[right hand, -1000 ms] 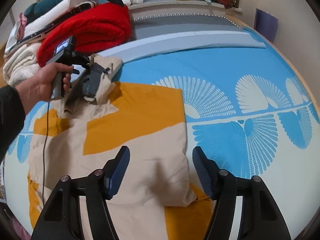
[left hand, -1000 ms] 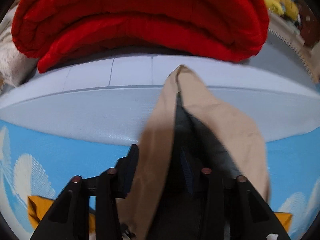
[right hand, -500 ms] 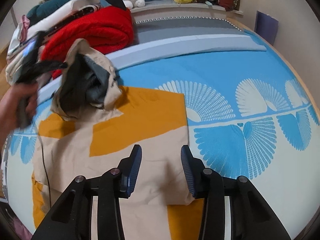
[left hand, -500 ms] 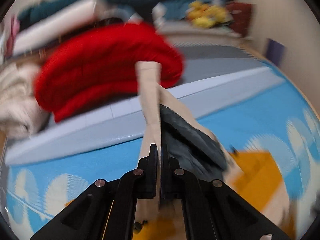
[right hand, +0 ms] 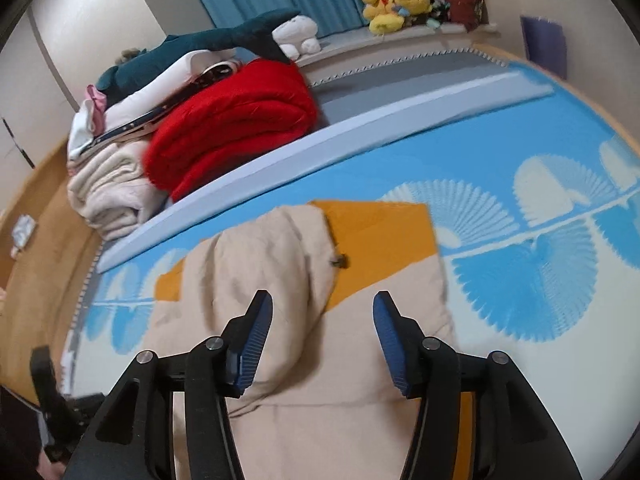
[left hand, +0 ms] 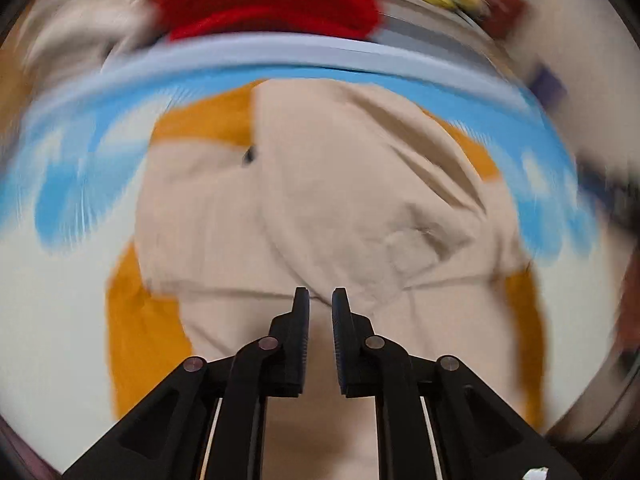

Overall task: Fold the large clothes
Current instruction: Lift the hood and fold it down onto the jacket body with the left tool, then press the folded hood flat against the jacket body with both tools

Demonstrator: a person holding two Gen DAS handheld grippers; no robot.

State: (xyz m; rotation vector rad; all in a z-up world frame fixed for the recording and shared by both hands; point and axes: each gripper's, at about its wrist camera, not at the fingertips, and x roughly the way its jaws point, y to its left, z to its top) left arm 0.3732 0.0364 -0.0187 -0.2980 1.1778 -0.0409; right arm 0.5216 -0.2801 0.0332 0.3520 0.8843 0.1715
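while both views are partly blurred, the left gripper (left hand: 320, 300) shows its jaws parted by a narrow gap, nothing between them, above the garment (left hand: 320, 200). the right gripper (right hand: 322, 308) stands wide open and empty over the same beige-and-orange garment (right hand: 280, 280), which lies partly folded on the blue mat (right hand: 520, 168). beyond lies a red blanket (right hand: 240, 120).

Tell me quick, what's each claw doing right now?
Left gripper: slightly open, holding nothing.
Right gripper: wide open, empty, above the beige-and-orange hoodie.
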